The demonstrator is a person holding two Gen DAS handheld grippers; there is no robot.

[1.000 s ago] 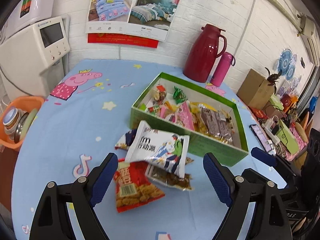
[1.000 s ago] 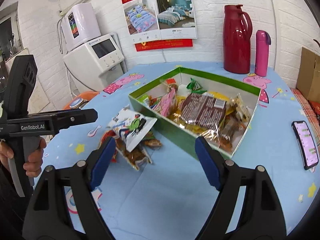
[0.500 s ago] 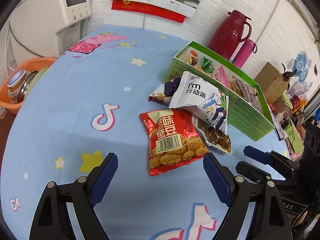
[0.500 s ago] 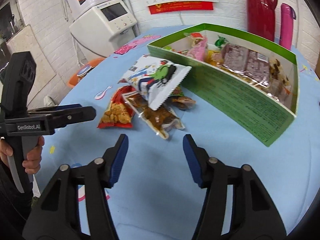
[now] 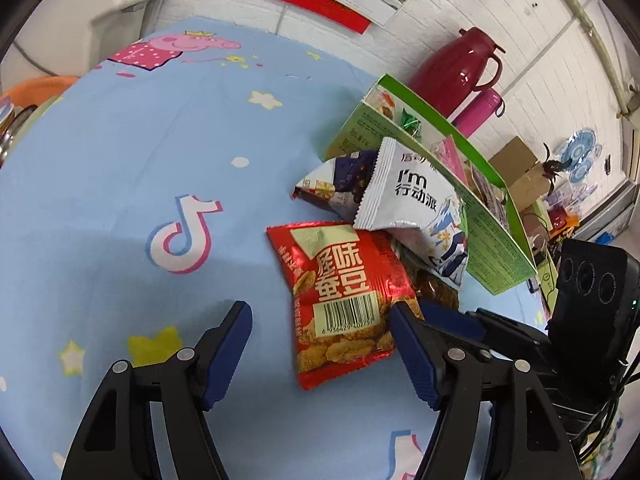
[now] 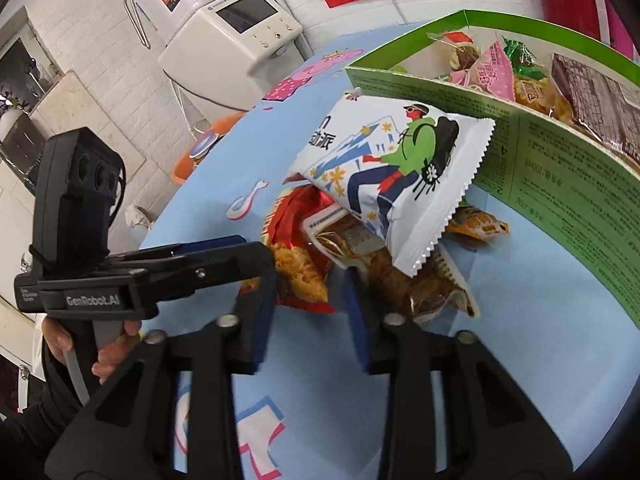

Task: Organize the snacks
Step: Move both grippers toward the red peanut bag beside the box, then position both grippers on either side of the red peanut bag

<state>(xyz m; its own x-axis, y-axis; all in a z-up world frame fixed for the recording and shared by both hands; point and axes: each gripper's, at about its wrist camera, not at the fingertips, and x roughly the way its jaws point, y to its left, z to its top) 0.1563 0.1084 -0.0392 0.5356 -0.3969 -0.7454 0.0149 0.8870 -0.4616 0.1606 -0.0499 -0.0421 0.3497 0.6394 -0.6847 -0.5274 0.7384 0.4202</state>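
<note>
Glossy red foil packet (image 5: 340, 296) lies flat, rectangular.

You have one green box (image 5: 494, 240), five loose snack packets beside it on the table (image 5: 100, 168), one red thermos (image 5: 450, 66), one pink bottle (image 5: 478, 112) and two tools.

Red snack packet (image 5: 343, 295): glossy foil, creased, reflective. White snack bag (image 6: 394, 176): smooth matt film, serrated edge seals. Clear packet (image 6: 394, 276): shiny transparent plastic. Green box (image 6: 568, 176): printed cardboard, matt. Desk (image 5: 120, 168) cover: soft printed cloth, lightly wrinkled. Left claw (image 5: 320, 330): matt black plastic frame, ribbed blue pads (image 5: 234, 332). Red thermos (image 5: 452, 66): glossy plastic.
</note>
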